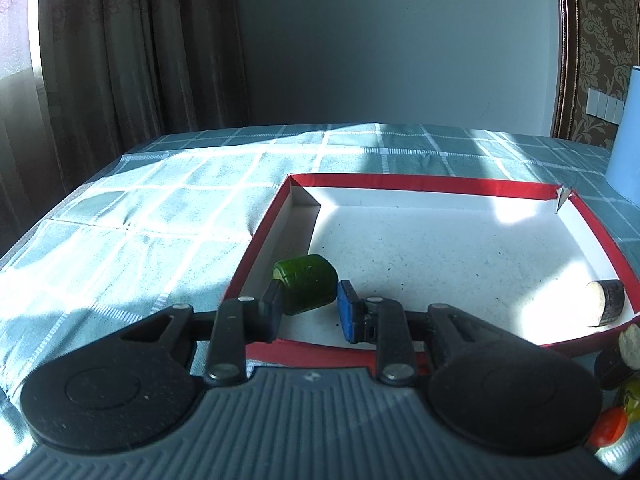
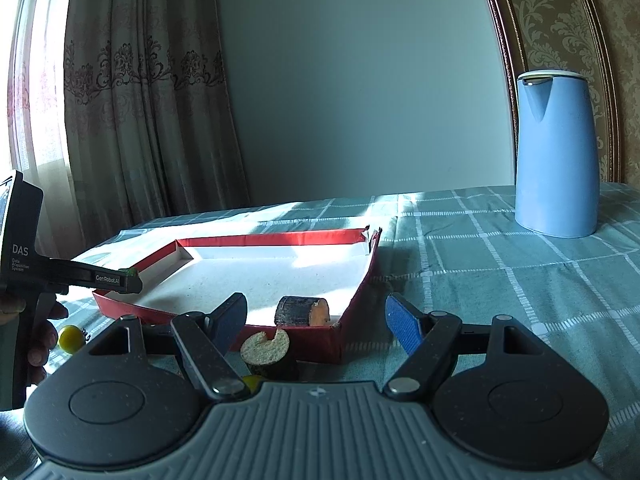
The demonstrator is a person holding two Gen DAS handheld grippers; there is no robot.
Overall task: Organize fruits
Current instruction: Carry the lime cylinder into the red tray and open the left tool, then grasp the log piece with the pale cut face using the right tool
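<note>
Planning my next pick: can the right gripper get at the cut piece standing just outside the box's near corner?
Probably yes. The right gripper is open, and the cut piece stands on the cloth just ahead of its left finger, outside the red box, nothing between.

The blue kettle is cut off by the left view's right edge, the red fruit there sits half behind the tongs' body — and a small yellow piece hides under the right tongs.
</note>
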